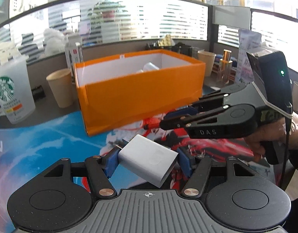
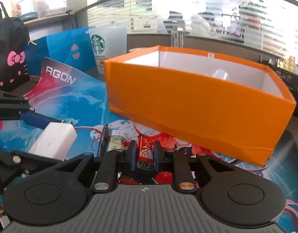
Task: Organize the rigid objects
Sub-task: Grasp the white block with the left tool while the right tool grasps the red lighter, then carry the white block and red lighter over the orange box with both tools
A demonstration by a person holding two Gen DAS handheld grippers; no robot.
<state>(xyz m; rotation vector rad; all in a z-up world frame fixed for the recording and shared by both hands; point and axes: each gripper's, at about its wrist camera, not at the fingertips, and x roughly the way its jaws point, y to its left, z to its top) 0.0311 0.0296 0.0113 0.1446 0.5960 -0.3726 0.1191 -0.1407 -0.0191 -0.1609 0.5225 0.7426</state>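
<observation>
1. Left wrist view shows the left gripper (image 1: 148,156) at lower centre, its blue pads (image 1: 110,162) pressed on both sides of a white charger (image 1: 149,160). The charger sits skewed between them, prongs toward the upper left, and looks lifted clear of the mat (image 1: 42,145).
2. Right wrist view shows the right gripper (image 2: 143,156) at lower centre, jaws clamped on a red lighter (image 2: 145,152) whose far end points away from the camera.
3. An orange box (image 1: 141,97) fills mid-frame in both views, open at the top, with something pale already inside near the far wall. It is the likely goal for both items.
4. For the charger, I judge the skew the main risk: a grip across corners can twist loose. Hold firm and carry it slowly.
5. Raise it well above the near wall before moving forward, since the rim is high and a knock could shove the light box along the mat.
6. Release only once the charger is over the white interior, low enough that it does not bounce.
7. The grippers sit near each other at the right of the left view, so send them in one at a time.
8. A pen (image 2: 102,139) and a second lighter (image 2: 116,140) lie on the mat, lower centre of the right view, just left of the red one; keep clear of them.
</observation>
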